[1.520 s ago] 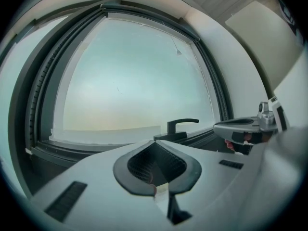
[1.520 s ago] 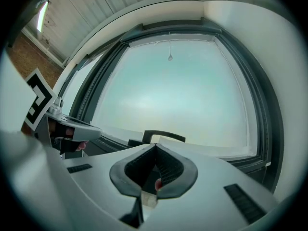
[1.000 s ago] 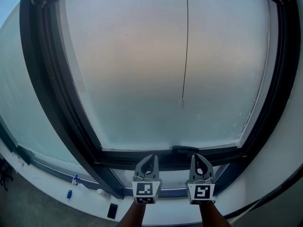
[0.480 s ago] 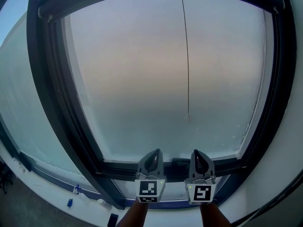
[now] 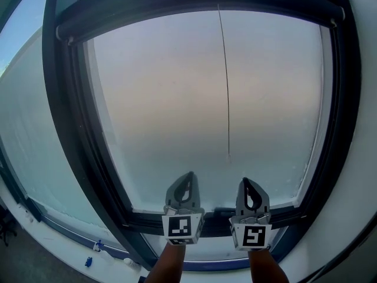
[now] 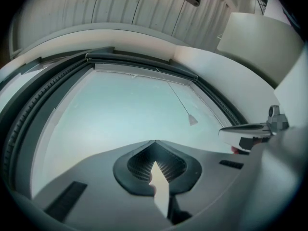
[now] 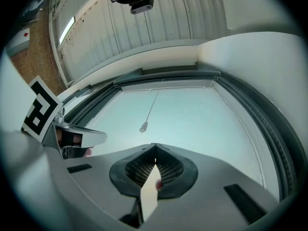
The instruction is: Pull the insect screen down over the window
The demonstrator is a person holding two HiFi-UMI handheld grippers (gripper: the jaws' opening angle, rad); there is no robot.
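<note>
The window (image 5: 177, 111) has frosted glass in a dark frame. The insect screen is rolled up in the dark bar along the top (image 5: 200, 5) (image 6: 139, 64). Its thin pull cord (image 5: 227, 87) hangs down the glass and ends in a small toggle (image 5: 229, 156) (image 6: 192, 121) (image 7: 144, 127). My left gripper (image 5: 188, 175) (image 6: 155, 141) and right gripper (image 5: 244, 181) (image 7: 155, 144) point up side by side over the bottom of the pane, both shut and empty. The toggle hangs just above and between them, touching neither.
The dark lower frame rail (image 5: 147, 220) carries a small handle (image 5: 224, 211) between the grippers. A white sill below holds small blue bits (image 5: 88, 261). Another frosted pane (image 5: 29, 134) lies to the left. White wall (image 5: 359, 205) borders the frame on the right.
Both grippers have risen from the lower frame rail onto the bottom of the glass, closer to the cord's toggle. The head view has tilted up, showing more of the top bar.
</note>
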